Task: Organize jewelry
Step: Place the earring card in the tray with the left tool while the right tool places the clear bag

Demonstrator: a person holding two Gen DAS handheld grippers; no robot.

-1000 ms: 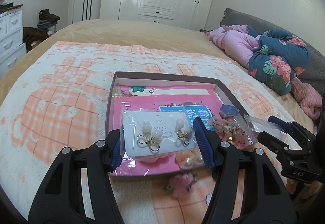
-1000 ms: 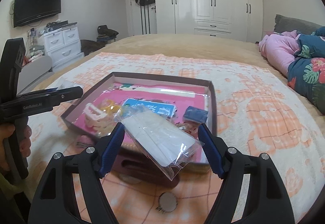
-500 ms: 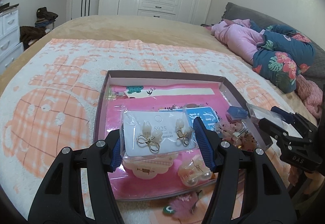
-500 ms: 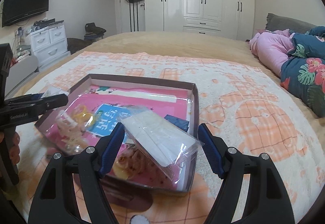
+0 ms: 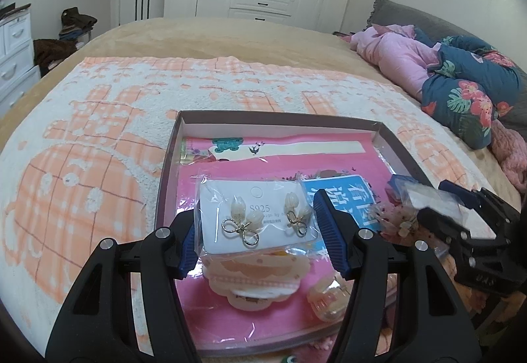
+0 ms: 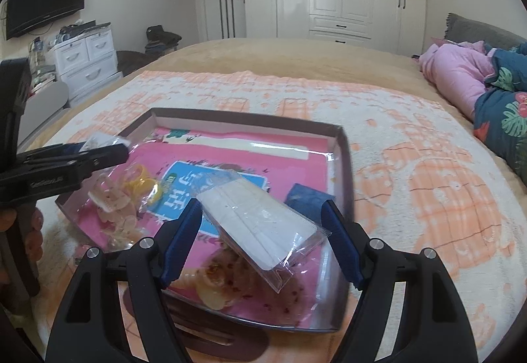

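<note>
A shallow brown box (image 5: pixel 276 116) with a pink lining lies on the bed; it also shows in the right wrist view (image 6: pixel 342 145). My left gripper (image 5: pixel 258 226) is shut on a clear bag with an earring card (image 5: pixel 253 218) of gold bow earrings, held over the box. My right gripper (image 6: pixel 260 224) is shut on a clear bag with a white card (image 6: pixel 260 224), tilted above the box's near right part. In the box lie a blue card (image 5: pixel 342 195), a cream hair clip (image 6: pixel 110 198), a yellow piece (image 6: pixel 141 180), a small blue item (image 6: pixel 308 198) and pink flower pieces (image 5: pixel 392 215).
The box sits on an orange-and-white blanket (image 5: pixel 98 139) on a wide bed. Pink and floral bedding (image 5: pixel 461 80) is piled at the right. A brown hair clip (image 6: pixel 217 338) lies on the blanket in front of the box. White drawers (image 6: pixel 85 60) stand at the left.
Both grippers have moved forward over the box with their bags still held. The box now fills more of both views.
</note>
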